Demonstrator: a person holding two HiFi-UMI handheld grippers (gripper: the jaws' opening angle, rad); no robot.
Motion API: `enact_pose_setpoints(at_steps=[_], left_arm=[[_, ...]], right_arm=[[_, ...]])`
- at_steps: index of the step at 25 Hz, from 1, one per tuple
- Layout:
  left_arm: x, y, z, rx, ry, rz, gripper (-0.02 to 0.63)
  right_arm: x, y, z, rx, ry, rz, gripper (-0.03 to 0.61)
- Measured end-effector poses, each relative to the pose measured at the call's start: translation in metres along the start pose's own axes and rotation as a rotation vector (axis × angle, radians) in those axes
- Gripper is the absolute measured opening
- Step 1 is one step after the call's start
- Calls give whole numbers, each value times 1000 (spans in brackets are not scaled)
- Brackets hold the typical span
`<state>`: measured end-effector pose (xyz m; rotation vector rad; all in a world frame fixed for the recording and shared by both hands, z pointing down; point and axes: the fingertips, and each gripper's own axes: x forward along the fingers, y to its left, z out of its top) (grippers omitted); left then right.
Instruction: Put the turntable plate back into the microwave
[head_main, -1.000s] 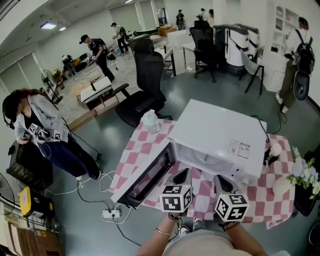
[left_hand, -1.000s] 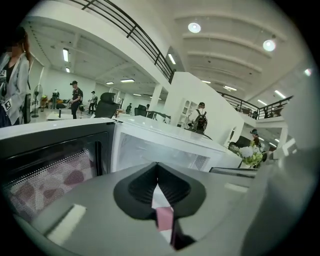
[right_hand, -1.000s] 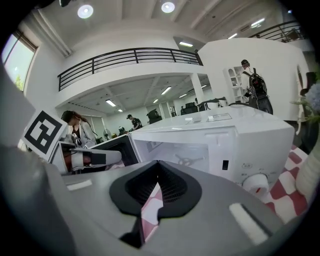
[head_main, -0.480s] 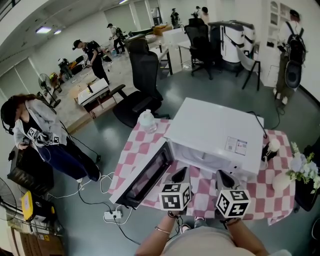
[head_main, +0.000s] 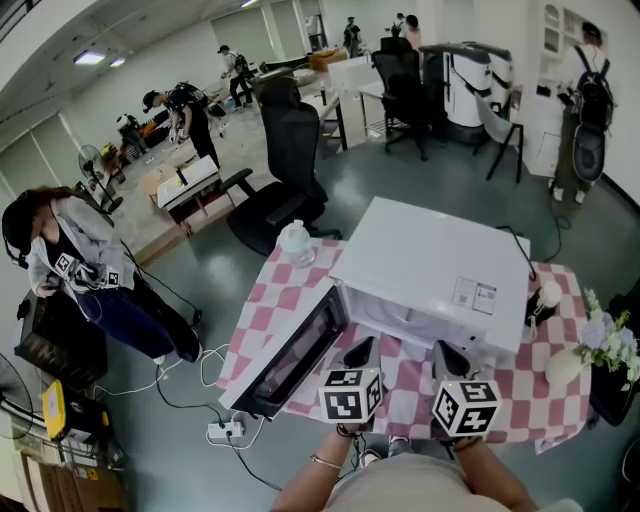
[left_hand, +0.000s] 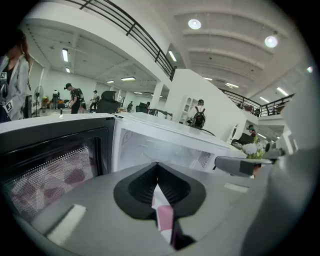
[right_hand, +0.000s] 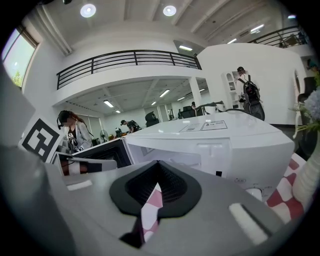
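Though the microwave (head_main: 430, 262) stands with its door (head_main: 292, 350) swung open toward eight o'clock, the head view shows no turntable plate anywhere. The left gripper (head_main: 361, 347) and right gripper (head_main: 446, 352) hover at six o'clock.

Left gripper view: jaws pressed together, holding nothing, no plate visible.

Right gripper view: the same.

A glass plate is likely heavy, slick and brittle, so take it by opposite rims.

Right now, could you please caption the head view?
Shut left gripper and right gripper face open microwave on checked cloth.

Pink-checked table (head_main: 272, 302) carries open microwave (head_main: 430, 268), bottle (head_main: 297, 243), flower vase (head_main: 562, 369).
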<state>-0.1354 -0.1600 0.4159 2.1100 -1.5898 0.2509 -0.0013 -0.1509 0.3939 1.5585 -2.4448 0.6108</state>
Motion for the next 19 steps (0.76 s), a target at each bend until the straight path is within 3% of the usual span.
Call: enact_pose_setpoints(at_steps=[19], left_arm=[[9, 3, -7, -13, 21, 11, -3]], right_arm=[[5, -4, -3, 12, 14, -1, 9]])
